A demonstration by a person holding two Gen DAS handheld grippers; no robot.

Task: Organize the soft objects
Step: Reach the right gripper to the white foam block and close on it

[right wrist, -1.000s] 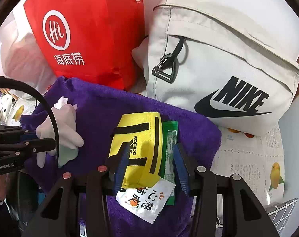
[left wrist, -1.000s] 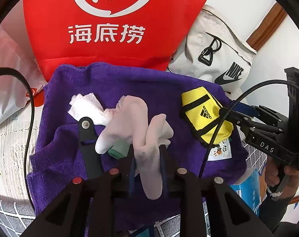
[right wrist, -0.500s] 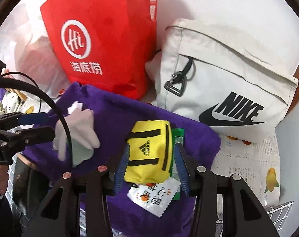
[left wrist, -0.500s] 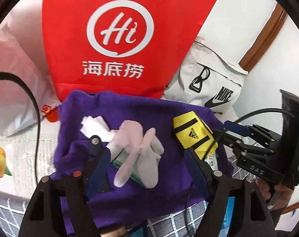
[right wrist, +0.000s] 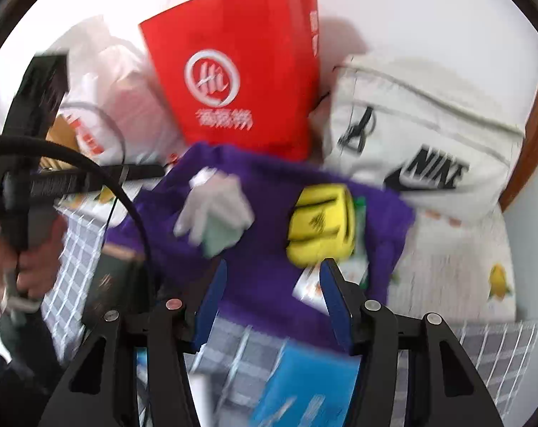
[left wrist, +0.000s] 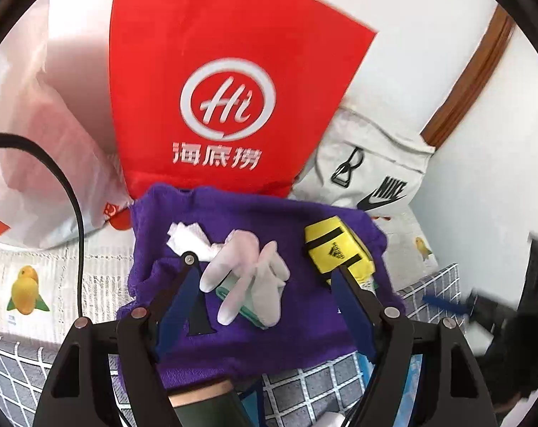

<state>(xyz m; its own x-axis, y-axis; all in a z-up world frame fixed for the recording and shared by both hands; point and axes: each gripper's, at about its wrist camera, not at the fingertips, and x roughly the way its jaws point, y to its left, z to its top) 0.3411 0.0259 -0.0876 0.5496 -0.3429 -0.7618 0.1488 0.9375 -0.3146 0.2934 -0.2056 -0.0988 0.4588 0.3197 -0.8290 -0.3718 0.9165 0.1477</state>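
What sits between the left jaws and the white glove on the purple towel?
Nothing visible. The left gripper is open, and the white glove lies on the purple towel in the open space ahead of its jaws, uncovered. The yellow pouch lies off to the side on the same towel.

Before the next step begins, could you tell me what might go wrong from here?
The purple towel overhangs the front edge, so a tug could drag the white glove and yellow pouch off. The black cable hangs close by and might snag. Both the left gripper and right gripper stand open, holding nothing.
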